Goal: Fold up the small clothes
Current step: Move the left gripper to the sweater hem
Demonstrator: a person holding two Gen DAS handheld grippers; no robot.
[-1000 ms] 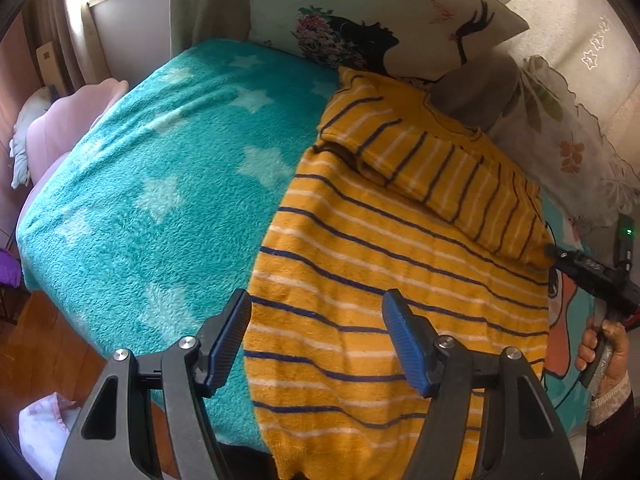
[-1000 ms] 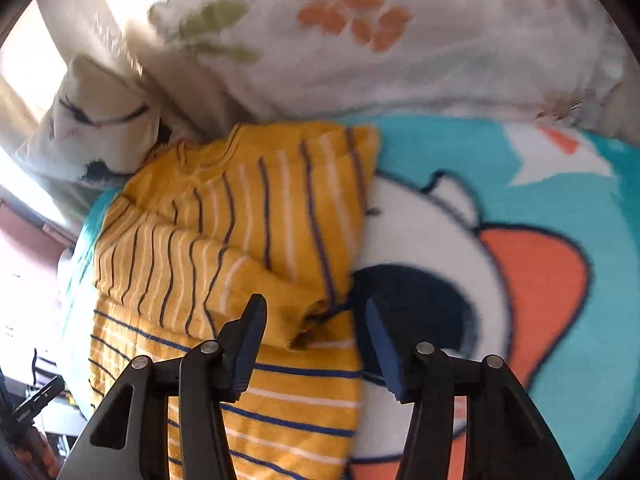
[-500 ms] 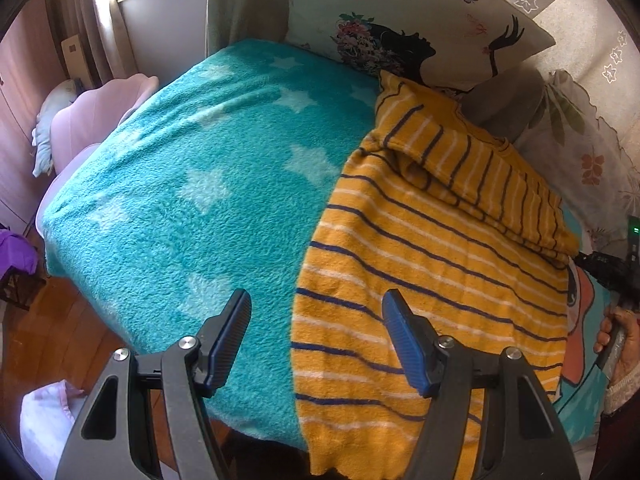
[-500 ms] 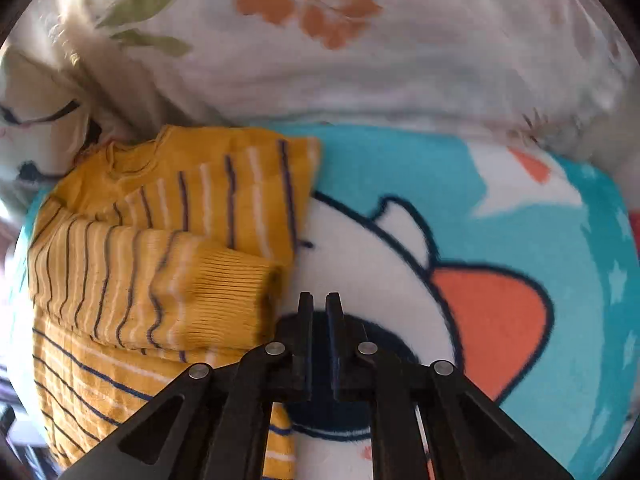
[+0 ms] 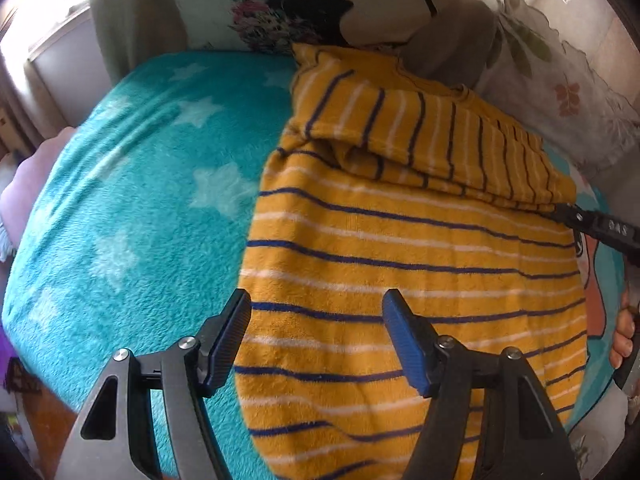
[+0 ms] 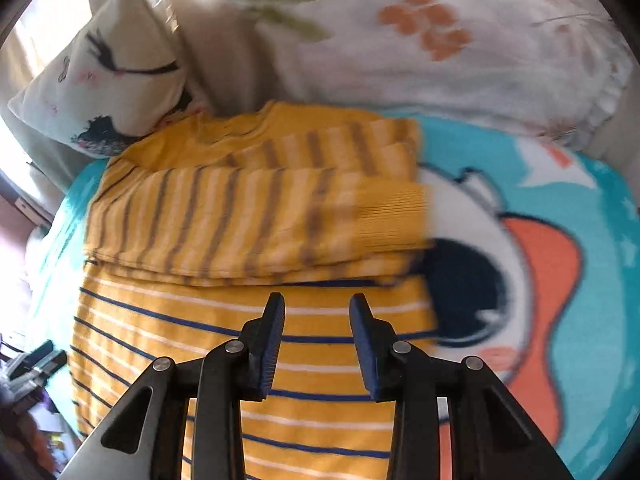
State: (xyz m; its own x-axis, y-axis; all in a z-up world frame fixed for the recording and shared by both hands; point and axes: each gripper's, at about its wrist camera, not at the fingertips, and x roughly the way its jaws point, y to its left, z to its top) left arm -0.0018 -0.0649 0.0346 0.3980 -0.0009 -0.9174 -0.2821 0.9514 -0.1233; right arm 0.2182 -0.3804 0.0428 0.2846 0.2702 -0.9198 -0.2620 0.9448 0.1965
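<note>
One teal blanket (image 5: 120, 208) with pale stars and a cartoon print is covering a bed. One yellow sweater (image 5: 400, 272) with navy and white stripes is lying flat on the blanket's right half, one sleeve (image 6: 256, 220) lying folded across its chest. Two pillows are leaning at the head: one face-print pillow (image 6: 100, 80) and one floral pillow (image 6: 440, 40). Two grippers are hovering over the sweater's body: the left gripper (image 5: 316, 336) is gaping wide and holding nothing, and the right gripper (image 6: 316, 344) is parted narrowly, also holding nothing.
</note>
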